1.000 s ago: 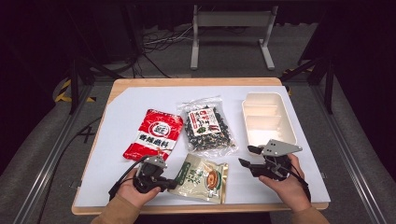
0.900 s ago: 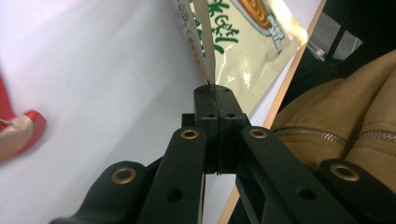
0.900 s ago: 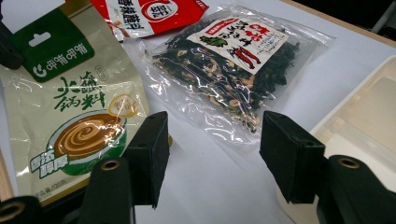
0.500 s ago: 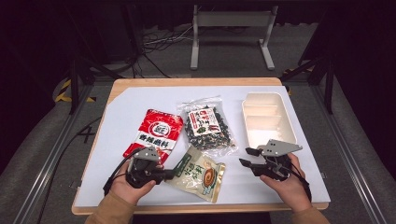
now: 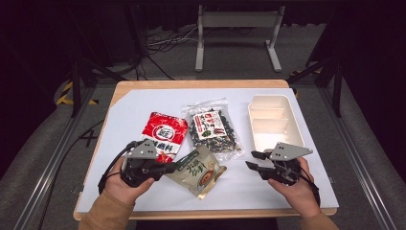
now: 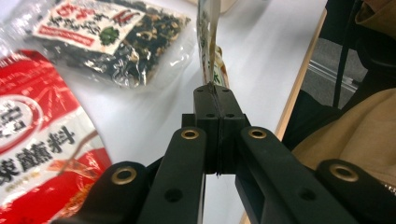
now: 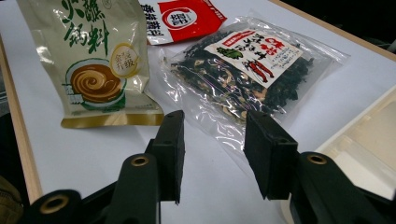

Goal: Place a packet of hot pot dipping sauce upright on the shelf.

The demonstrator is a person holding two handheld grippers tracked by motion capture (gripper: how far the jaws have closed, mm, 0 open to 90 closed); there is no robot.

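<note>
My left gripper point(image 5: 168, 167) is shut on the edge of a beige-green soup packet point(image 5: 198, 171), lifting that end off the white mat; seen edge-on, the packet point(image 6: 208, 42) rises from my closed left gripper point(image 6: 212, 91). A red packet point(image 5: 163, 136) lies just beyond it. A clear bag of dark dried bits point(image 5: 214, 130) sits mid-table. My right gripper point(image 5: 251, 160) hovers open at the front right, near a cream compartment tray point(image 5: 274, 123). Through the right gripper point(image 7: 212, 154) I see the soup packet point(image 7: 100, 60), the clear bag point(image 7: 247, 63) and the red packet point(image 7: 184, 16).
A white mat point(image 5: 143, 103) covers a wooden table point(image 5: 191, 84) whose front edge is near both hands. A metal stand point(image 5: 237, 33) and cables lie on the dark floor behind. The person's sleeve point(image 6: 355, 135) shows beside the table edge.
My left gripper has swung leftward and back while holding the soup packet, which has turned and lifted at its left end. The right gripper has stayed put, still open.
</note>
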